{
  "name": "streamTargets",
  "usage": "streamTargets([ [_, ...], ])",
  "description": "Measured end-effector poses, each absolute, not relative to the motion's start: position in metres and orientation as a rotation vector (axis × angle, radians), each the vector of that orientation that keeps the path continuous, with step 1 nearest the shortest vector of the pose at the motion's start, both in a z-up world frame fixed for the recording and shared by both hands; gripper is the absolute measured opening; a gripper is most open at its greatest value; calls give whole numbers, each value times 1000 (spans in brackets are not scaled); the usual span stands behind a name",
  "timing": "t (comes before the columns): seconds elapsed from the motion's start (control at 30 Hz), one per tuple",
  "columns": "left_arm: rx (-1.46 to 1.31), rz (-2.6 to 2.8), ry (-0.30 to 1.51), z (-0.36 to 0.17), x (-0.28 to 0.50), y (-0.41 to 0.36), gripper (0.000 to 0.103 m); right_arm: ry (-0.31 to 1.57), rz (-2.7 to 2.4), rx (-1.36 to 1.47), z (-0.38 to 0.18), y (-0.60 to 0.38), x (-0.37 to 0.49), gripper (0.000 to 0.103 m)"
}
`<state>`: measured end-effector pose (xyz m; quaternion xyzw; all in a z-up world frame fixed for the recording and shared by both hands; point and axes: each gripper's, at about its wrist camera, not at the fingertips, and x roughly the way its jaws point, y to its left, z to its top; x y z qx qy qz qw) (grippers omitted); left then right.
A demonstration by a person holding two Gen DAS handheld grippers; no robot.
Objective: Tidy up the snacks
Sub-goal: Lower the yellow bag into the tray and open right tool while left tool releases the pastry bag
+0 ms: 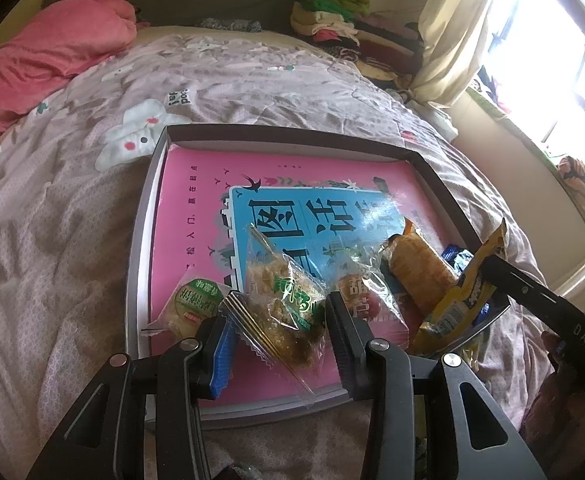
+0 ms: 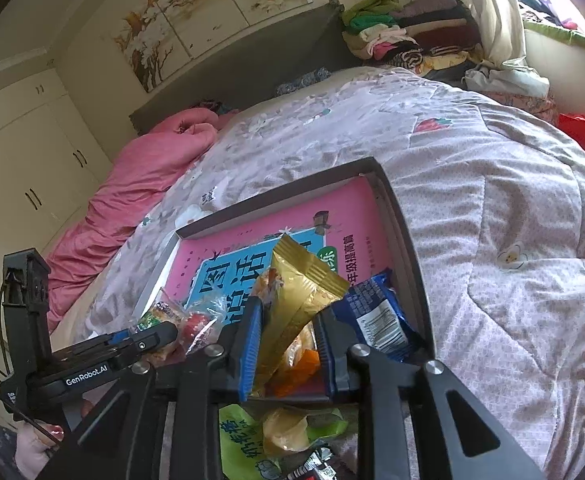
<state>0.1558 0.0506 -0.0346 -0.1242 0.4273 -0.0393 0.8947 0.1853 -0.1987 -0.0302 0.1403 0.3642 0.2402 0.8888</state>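
Right gripper [image 2: 288, 332] loosely around the gold snack pack [image 2: 298, 280], near the tray's right edge [image 2: 408, 248]; far half bare

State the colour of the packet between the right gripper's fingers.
Gold packet; the right wrist view shows it best.
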Motion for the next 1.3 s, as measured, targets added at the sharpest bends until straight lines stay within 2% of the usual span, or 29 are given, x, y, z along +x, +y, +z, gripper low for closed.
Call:
streamTargets([
  [0.27, -259, -79, 890, -36, 158, 50, 44, 757, 473, 299, -30, -204, 186, 34],
  [1.07, -265, -84, 889, -34, 159, 52, 47, 742, 512, 297, -26, -201, 184, 37],
  [1.17, -259, -88, 887, -32, 158, 51, 51, 739, 518, 287, -26, -200, 183, 41],
  [1.3, -247, -88, 884, -30, 157, 50, 55, 732, 527, 270, -24, -197, 181, 42],
])
